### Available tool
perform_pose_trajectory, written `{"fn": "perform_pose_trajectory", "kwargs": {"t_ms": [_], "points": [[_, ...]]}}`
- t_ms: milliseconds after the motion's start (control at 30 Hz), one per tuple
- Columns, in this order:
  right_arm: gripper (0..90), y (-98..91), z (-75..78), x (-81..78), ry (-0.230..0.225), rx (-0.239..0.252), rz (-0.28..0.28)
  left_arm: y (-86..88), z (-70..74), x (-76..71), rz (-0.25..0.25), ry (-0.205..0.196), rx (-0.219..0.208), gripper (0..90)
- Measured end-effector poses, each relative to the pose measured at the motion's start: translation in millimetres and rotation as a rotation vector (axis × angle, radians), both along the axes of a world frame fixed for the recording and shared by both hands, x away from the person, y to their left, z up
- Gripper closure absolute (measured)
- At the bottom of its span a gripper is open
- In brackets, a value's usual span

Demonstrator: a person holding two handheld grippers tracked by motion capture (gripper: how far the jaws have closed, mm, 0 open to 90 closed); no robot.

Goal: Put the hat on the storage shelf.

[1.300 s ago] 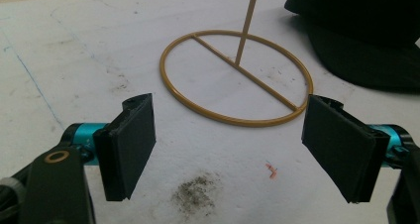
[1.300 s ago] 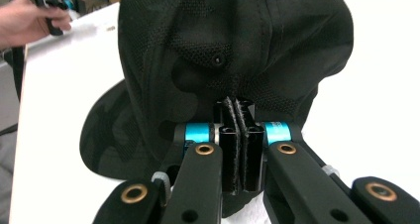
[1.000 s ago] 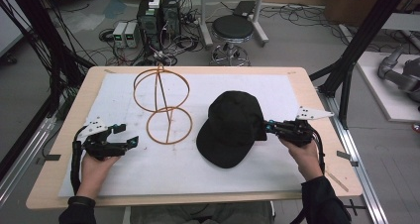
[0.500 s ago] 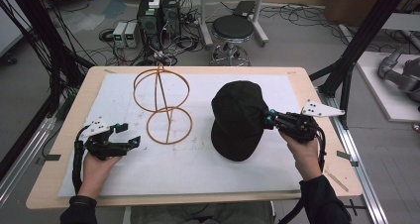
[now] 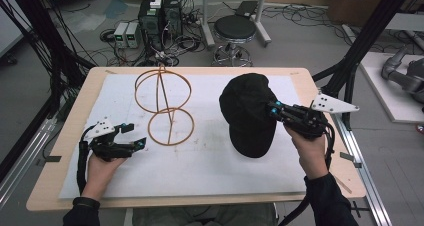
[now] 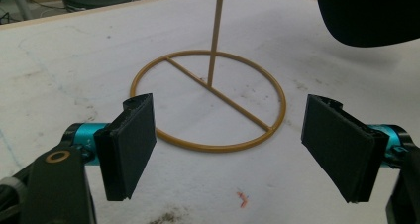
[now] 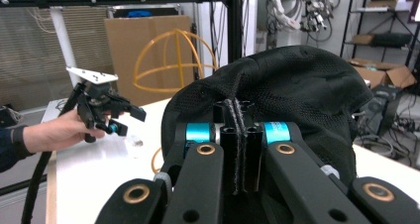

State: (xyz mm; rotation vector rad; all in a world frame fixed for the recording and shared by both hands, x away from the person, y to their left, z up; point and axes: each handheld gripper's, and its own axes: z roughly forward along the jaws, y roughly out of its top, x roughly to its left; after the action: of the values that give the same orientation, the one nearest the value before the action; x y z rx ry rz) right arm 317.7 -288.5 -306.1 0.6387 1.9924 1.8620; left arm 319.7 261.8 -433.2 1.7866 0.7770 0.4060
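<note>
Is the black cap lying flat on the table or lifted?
Lifted: the black cap hangs from the right gripper, whose jaws are shut on its edge, its lower end dangling.

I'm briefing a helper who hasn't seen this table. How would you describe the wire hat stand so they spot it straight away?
On the white mat covering the wooden table, look left of centre. The wire hat stand stands there upright: a flat ring base, a thin post and a round cage on top. It is the one golden-orange, see-through frame, unlike the solid black cap to its right, held by the right gripper.
</note>
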Motion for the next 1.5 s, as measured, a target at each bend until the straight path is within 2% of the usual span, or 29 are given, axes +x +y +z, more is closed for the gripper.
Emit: {"fn": "perform_pose_trajectory", "kwargs": {"t_ms": [100,233,333,500,567,733,867,1033,1167,1300,1400,1500], "points": [[90.0,4.9,13.8,-2.0,-0.026,0.015,0.011,-4.2,1.4,-0.1,-0.013,-0.005,-0.002,21.3],[90.0,9.9,24.2,-3.6,-0.04,0.025,0.019,-10.7,4.2,-1.2,-0.032,-0.016,-0.013,21.2],[90.0,18.9,39.6,-4.0,-0.073,0.014,0.025,-16.7,6.6,-1.6,-0.048,-0.021,-0.006,21.2],[90.0,27.6,54.4,-5.9,-0.09,0.008,0.043,-22.8,9.7,-2.4,-0.067,-0.033,-0.01,21.1],[90.0,35.3,67.0,-8.0,-0.119,0.005,0.052,-23.7,9.8,-2.5,-0.069,-0.033,-0.011,21.1],[90.0,42.9,79.0,-10.1,-0.131,0.008,0.07,-23.1,9.7,-2.1,-0.074,-0.029,-0.007,21.1],[90.0,49.8,91.0,-13.2,-0.143,0.028,0.1,-22.4,9.7,-2.1,-0.072,-0.025,-0.006,21.1],[90.0,51.3,96.2,-15.3,-0.144,0.047,0.121,-25.7,9.6,-1.8,-0.093,-0.025,-0.028,20.9],[90.0,53.0,99.2,-16.5,-0.152,0.047,0.121,-34.2,13.7,-3.9,-0.14,-0.032,-0.044,20.6],[90.0,55.5,101.6,-17.0,-0.164,0.04,0.127,-45.3,19.8,-6.3,-0.217,-0.03,-0.122,20.6],[90.0,56.1,102.3,-17.4,-0.166,0.038,0.127,-58.0,25.0,-9.0,-0.261,-0.045,-0.128,20.6],[90.0,57.2,103.1,-18.0,-0.173,0.037,0.124,-72.6,29.1,-10.0,-0.297,-0.042,-0.148,20.5]]}}
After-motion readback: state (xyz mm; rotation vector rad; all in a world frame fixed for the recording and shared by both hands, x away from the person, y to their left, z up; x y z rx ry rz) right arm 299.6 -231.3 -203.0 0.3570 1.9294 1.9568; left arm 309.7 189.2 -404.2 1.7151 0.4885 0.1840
